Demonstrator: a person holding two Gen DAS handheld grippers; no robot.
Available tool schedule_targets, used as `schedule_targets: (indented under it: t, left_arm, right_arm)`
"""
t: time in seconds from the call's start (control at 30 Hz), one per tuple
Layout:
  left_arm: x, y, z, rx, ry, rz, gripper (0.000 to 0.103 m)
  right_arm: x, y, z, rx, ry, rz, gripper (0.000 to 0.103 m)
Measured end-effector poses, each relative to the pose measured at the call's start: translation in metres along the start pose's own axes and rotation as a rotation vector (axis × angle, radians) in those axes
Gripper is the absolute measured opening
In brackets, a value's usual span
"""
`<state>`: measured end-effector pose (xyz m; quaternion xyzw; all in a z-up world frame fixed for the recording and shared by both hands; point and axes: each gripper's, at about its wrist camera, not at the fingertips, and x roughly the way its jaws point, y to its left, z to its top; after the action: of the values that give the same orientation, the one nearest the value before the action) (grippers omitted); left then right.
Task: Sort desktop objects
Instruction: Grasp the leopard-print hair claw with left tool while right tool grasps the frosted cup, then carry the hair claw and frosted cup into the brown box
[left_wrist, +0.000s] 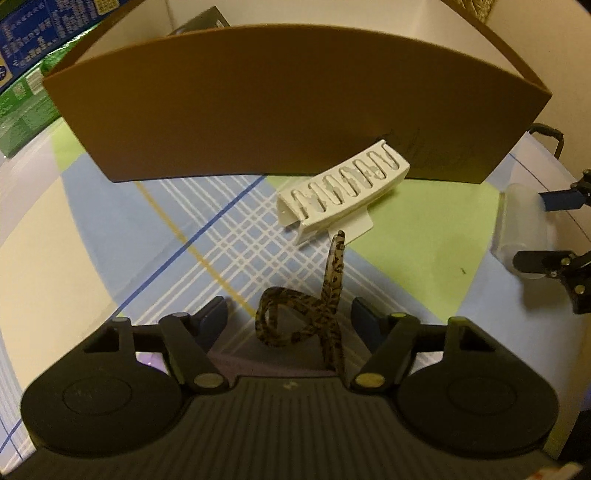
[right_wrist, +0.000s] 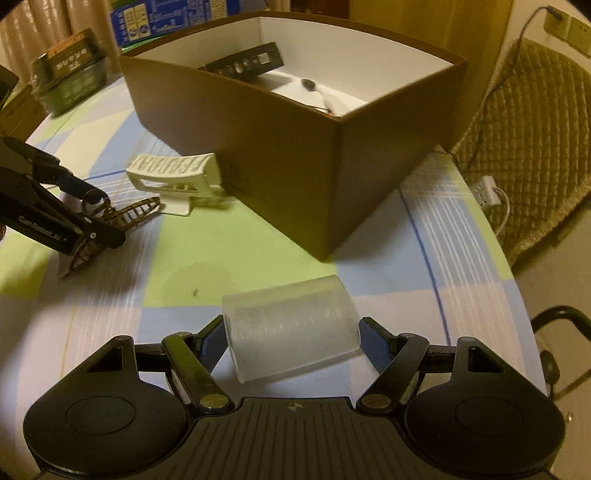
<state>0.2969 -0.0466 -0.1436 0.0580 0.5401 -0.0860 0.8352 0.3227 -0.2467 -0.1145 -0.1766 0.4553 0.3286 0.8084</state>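
Both grippers are tilting down at the table — the left gripper (left_wrist: 288, 317) is standing open around a spotted hair clip (left_wrist: 306, 321), the right gripper (right_wrist: 291, 339) is squeezing a cloudy cup (right_wrist: 291, 328).

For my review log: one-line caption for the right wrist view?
Right gripper straddles a frosted cup lying before the brown box.

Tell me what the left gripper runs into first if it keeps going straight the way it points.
Most likely the tortoiseshell hair clip, already sitting between the left gripper's jaws. Beyond it lie the white hair clip and the brown box, though depth is unclear.
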Motion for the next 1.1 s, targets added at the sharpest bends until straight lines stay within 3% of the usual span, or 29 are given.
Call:
schedule_targets:
  t: [0.1, 0.27, 0.37, 0.73, 0.8, 0.87, 1.1]
  left_arm:
    - [0.002, -0.003, 0.001, 0.017, -0.007, -0.008, 0.067]
    - [-0.001, -0.009, 0.002, 0.036, -0.031, -0.032, 0.043]
    - [-0.003, -0.014, 0.000, 0.042, -0.038, -0.011, 0.040]
    - [-0.010, -0.030, -0.010, -0.008, -0.039, -0.026, 0.035]
    - [-0.011, -0.031, -0.012, -0.012, -0.036, -0.025, 0.035]
    - [-0.012, -0.031, -0.014, -0.010, -0.034, -0.024, 0.035]
    - [-0.014, -0.039, -0.016, -0.006, -0.031, -0.028, 0.035]
  right_arm:
    - [-0.002, -0.004, -0.002, 0.021, 0.000, 0.002, 0.073]
    - [-0.005, -0.007, -0.004, 0.048, 0.000, 0.012, 0.077]
    - [-0.005, -0.007, -0.004, 0.043, 0.003, 0.014, 0.085]
    - [0.001, -0.006, 0.001, 0.025, -0.014, 0.001, 0.087]
    - [0.002, -0.004, 0.002, 0.016, -0.017, 0.003, 0.086]
    - [0.002, 0.000, 0.002, -0.003, -0.018, 0.001, 0.073]
    - [-0.006, 0.009, -0.002, -0.033, -0.024, 0.011, 0.072]
